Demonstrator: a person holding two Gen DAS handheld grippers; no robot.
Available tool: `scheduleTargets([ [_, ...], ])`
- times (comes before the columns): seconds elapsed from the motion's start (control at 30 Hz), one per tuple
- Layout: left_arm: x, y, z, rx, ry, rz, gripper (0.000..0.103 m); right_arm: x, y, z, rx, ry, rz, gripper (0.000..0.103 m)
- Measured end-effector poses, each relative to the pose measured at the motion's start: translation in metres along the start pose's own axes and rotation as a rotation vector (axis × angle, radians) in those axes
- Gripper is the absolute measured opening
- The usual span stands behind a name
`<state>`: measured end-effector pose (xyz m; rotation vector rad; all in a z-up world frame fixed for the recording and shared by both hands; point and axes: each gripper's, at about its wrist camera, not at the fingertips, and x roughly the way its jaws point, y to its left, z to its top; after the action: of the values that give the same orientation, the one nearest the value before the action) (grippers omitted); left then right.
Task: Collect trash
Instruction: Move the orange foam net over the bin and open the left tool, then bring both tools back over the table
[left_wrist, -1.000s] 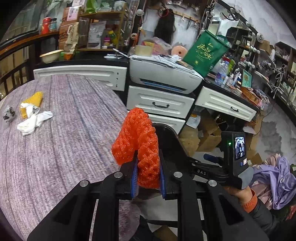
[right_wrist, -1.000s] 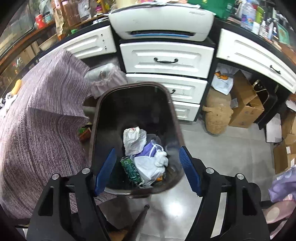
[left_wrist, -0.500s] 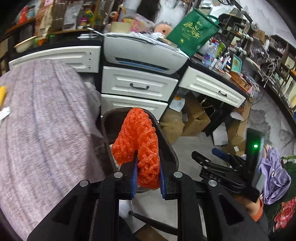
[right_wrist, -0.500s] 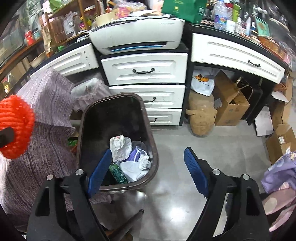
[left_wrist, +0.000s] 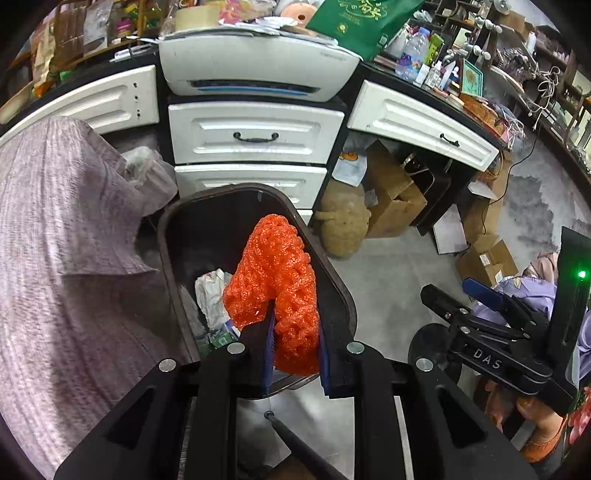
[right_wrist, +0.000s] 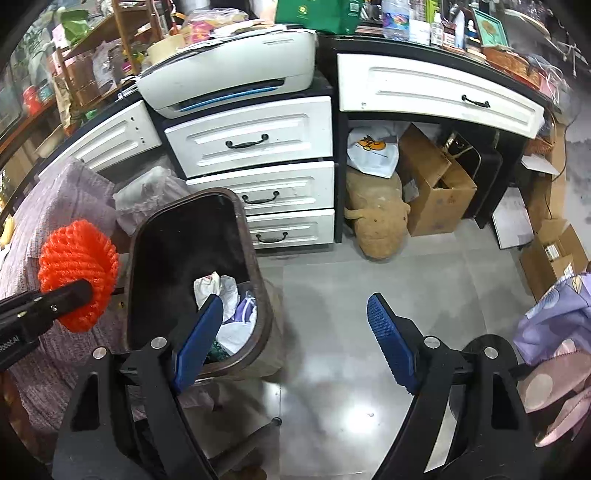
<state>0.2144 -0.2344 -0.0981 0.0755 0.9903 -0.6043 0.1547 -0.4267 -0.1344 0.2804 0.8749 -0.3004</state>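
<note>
My left gripper (left_wrist: 293, 350) is shut on an orange foam net (left_wrist: 275, 288) and holds it above the open dark trash bin (left_wrist: 334, 280). The bin holds white crumpled paper (left_wrist: 210, 291) and other trash. In the right wrist view the orange net (right_wrist: 77, 273) hangs left of the bin (right_wrist: 140, 240), in the left gripper's black jaws. My right gripper (right_wrist: 295, 332) is open and empty, over the floor to the right of the bin. It also shows in the left wrist view (left_wrist: 465, 295) at the right.
A table with a purple-grey cloth (left_wrist: 55, 258) stands left of the bin. White drawers (left_wrist: 255, 133) and a printer (left_wrist: 255, 66) stand behind it. Cardboard boxes (right_wrist: 432, 192) and a tan stuffed sack (right_wrist: 376, 221) lie under the desk. Grey tiled floor (right_wrist: 351, 295) lies to the right.
My left gripper has swung from over the table to above the bin, still holding the orange net. My right gripper has drawn back to the right of the bin, still open.
</note>
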Motion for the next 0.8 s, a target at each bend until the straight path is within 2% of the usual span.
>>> scheduleTargets([
  [0.1, 0.007, -0.006, 0.001, 0.017, 0.01, -0.001, 0.026, 0.003, -0.003, -0.002, 0.006, 0.009, -0.011, 0.08],
  [0.13, 0.009, -0.008, 0.001, 0.021, 0.014, -0.003, 0.034, 0.004, -0.004, -0.002, 0.008, 0.012, -0.014, 0.08],
  [0.17, 0.01, -0.009, 0.0, 0.026, 0.017, -0.006, 0.048, 0.004, -0.004, -0.003, 0.009, 0.014, -0.015, 0.08],
  [0.23, 0.011, -0.011, -0.002, 0.033, 0.01, -0.013, 0.065, 0.006, -0.005, -0.003, 0.013, 0.018, -0.019, 0.08],
  [0.33, 0.011, -0.015, -0.004, 0.052, 0.006, -0.028, 0.074, 0.006, -0.004, -0.002, 0.017, 0.021, -0.019, 0.08],
  [0.43, 0.004, -0.016, -0.007, 0.066, -0.018, -0.024, 0.08, 0.006, -0.003, -0.003, 0.016, 0.021, -0.021, 0.08],
  [0.67, -0.029, -0.018, -0.011, 0.063, -0.092, -0.087, 0.086, 0.005, 0.003, -0.003, 0.008, 0.021, -0.012, 0.081],
  [0.8, -0.053, -0.022, -0.016, 0.085, -0.154, -0.082, 0.09, 0.0, 0.009, 0.0, -0.004, 0.008, 0.008, 0.081],
])
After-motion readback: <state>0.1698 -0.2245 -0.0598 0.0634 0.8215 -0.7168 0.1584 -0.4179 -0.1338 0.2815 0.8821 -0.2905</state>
